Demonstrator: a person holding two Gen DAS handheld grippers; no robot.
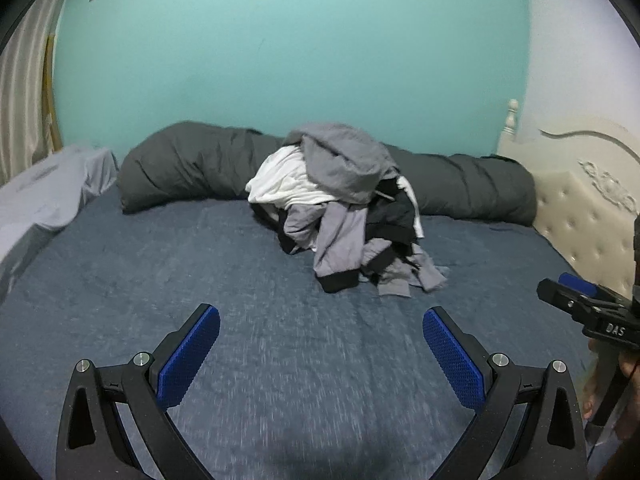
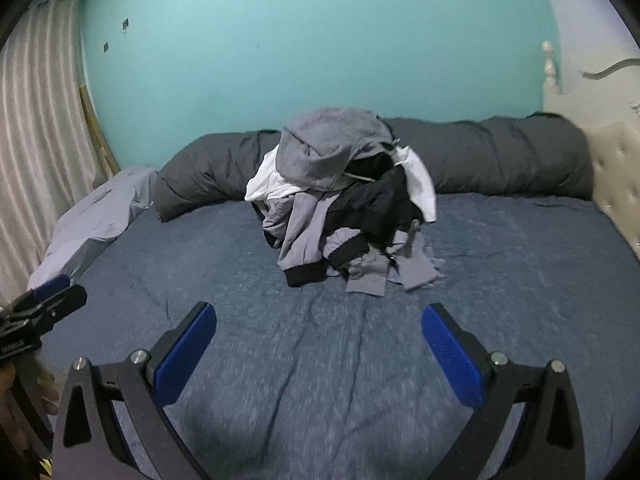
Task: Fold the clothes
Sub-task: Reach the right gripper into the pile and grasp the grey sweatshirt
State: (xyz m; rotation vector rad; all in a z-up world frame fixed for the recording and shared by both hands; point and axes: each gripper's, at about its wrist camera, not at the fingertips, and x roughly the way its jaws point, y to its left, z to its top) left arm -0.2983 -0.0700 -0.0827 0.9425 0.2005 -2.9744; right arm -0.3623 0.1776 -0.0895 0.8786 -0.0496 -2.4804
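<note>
Both grippers hovering open over the bed, clothes pile ahead, untouched.

Left gripper [image 1: 321, 316] is sitting with blue pads spread wide, nothing between them, only bare blue bedsheet [image 1: 160, 272] under the fingers. Right gripper [image 2: 319, 312] is doing the same: pads wide apart, empty, sheet below. Each is showing at the other's side edge, level with it. Clothes pile [image 1: 344, 204] is lying beyond both sets of fingertips, mid-bed toward the far edge, centred between the pads in both views and clear of them. A grey hooded top [image 2: 332, 144] is lying on top of the heap, white and black pieces under it, a black-cuffed sleeve [image 2: 304, 270] trailing nearest the fingers. Dark grey rolled duvet [image 1: 192, 164] is running along the far edge behind the pile, against the teal wall [image 1: 280, 40]. Tufted headboard [image 1: 580, 216] is closing the bed's right edge.
</note>
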